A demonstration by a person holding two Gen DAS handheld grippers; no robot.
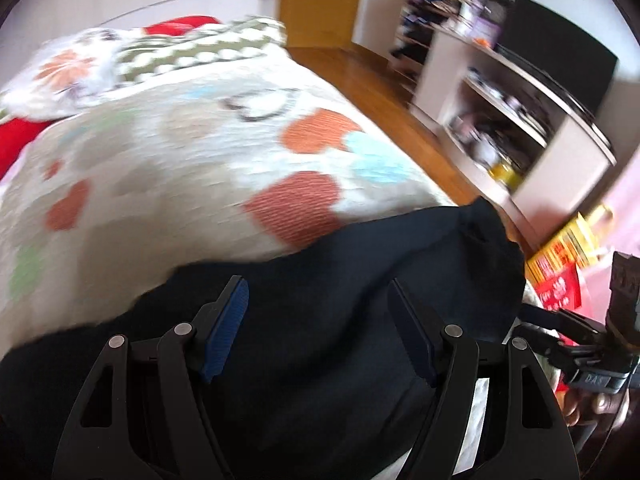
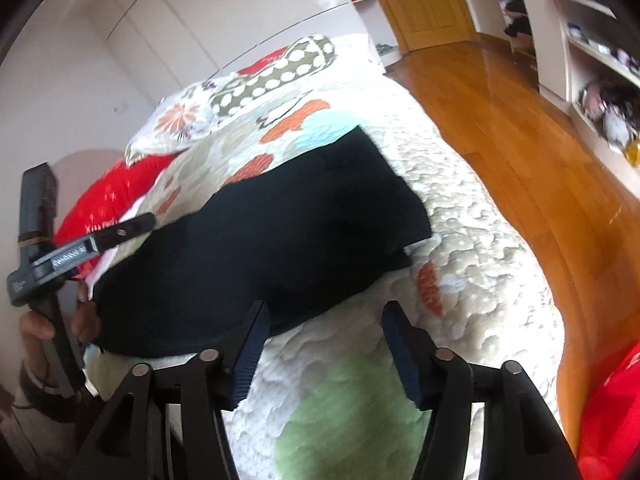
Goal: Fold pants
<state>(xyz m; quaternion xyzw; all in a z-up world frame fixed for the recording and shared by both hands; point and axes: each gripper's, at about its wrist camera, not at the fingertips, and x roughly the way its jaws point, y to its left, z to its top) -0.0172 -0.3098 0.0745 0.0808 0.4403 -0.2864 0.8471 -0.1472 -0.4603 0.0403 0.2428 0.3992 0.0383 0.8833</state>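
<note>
Black pants (image 2: pixel 280 232) lie folded across the patterned quilt (image 2: pixel 460 240) on the bed, a thick edge toward the right. My left gripper (image 1: pixel 316 300) hangs just above the dark cloth (image 1: pixel 320 360), open, blue pads apart with nothing pinched between them. In the right wrist view my right gripper (image 2: pixel 326 312) is open over bare quilt at the near edge of the pants, its left finger close to the cloth. A hand holds the left gripper (image 2: pixel 136 226) at the pants' left end. The right gripper (image 1: pixel 536 320) shows at the pants' right end.
Pillows (image 2: pixel 276 76) and a red cushion (image 2: pixel 108 200) lie at the head of the bed. To the right, wooden floor (image 2: pixel 520 140) runs to a door (image 2: pixel 424 0) and a white shelf unit (image 1: pixel 520 120) with a dark screen. Red and yellow packets (image 1: pixel 560 264) sit by the bed's corner.
</note>
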